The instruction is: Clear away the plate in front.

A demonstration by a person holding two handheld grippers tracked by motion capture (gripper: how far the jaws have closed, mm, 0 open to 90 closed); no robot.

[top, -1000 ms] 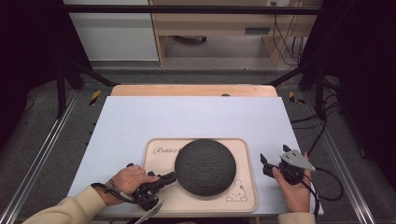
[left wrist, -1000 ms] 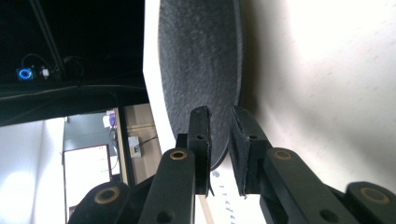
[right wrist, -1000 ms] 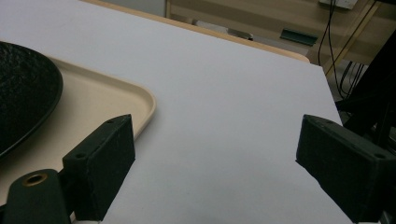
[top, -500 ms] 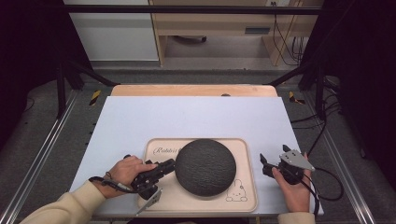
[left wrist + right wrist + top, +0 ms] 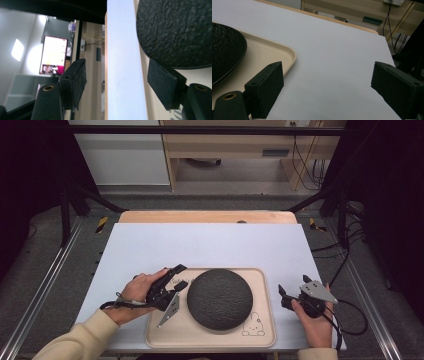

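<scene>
Left gripper [image 5: 177,276], jaws spread, hovers over the tray's [image 5: 260,292] left rim beside the dark plate [image 5: 220,298]; right gripper [image 5: 282,296], released, sits on open tabletop [image 5: 210,245] right of the tray.

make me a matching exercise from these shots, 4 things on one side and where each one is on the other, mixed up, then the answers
Things:
1. black plate
2. rabbit drawing
3. left gripper
4. right gripper

Places:
A. over the tray's left edge, jaws apart
B. right of the tray, above the white tabletop
C. middle of the beige tray
D. the tray's near right corner

Pairs: 1-C, 2-D, 3-A, 4-B
</scene>
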